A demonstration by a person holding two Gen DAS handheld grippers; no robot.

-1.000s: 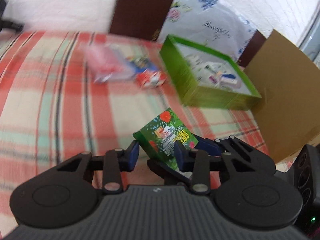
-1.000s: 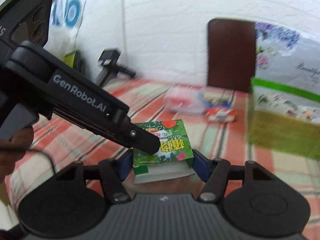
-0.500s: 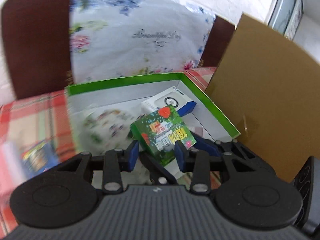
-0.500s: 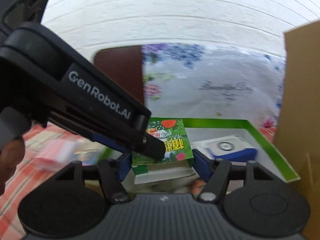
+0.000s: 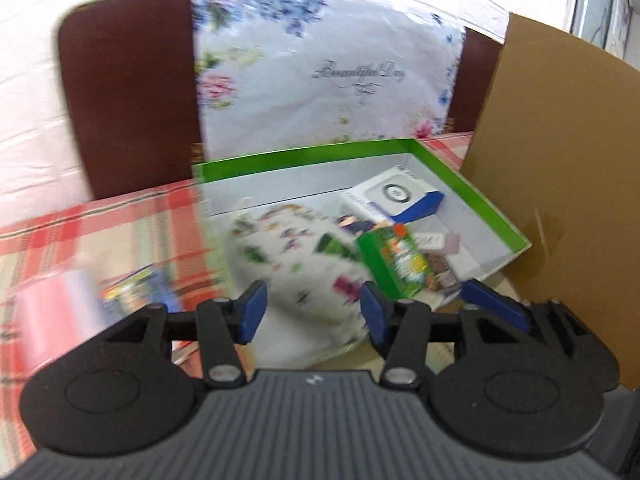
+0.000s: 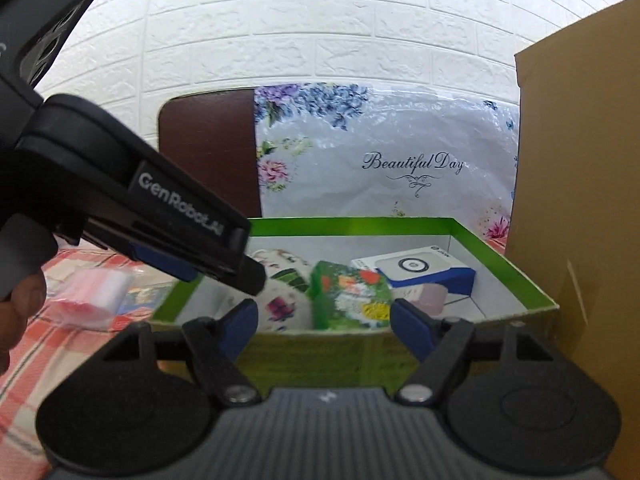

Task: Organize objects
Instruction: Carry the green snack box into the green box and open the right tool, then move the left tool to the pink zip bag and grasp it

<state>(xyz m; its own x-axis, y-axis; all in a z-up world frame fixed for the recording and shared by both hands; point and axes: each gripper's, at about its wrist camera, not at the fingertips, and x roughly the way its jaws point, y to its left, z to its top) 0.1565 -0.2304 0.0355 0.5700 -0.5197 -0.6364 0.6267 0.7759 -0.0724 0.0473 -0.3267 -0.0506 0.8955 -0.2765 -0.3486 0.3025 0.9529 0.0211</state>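
Note:
A green flowered packet (image 5: 400, 264) (image 6: 350, 300) is blurred, free of both grippers, inside the green-rimmed box (image 5: 488, 204) (image 6: 520, 276). The box also holds a floral white bundle (image 5: 296, 264) (image 6: 280, 292), a white and blue box (image 5: 394, 196) (image 6: 420, 270) and a small pink item (image 6: 426, 294). My left gripper (image 5: 312, 312) is open and empty just before the box. My right gripper (image 6: 324, 322) is open and empty at the box's near wall. The left gripper's body (image 6: 140, 216) crosses the right wrist view.
A brown cardboard sheet (image 5: 560, 160) (image 6: 580, 200) stands right of the box. A floral plastic bag (image 5: 328, 80) (image 6: 380, 152) and a dark chair back (image 5: 132, 92) are behind it. A pink packet (image 5: 56, 312) (image 6: 96, 292) and a blue item (image 5: 140, 288) lie on the plaid cloth (image 5: 100, 232).
Both grippers carried the green packet from the cloth to over the box. Now both have opened and the packet has dropped out of them into the box.

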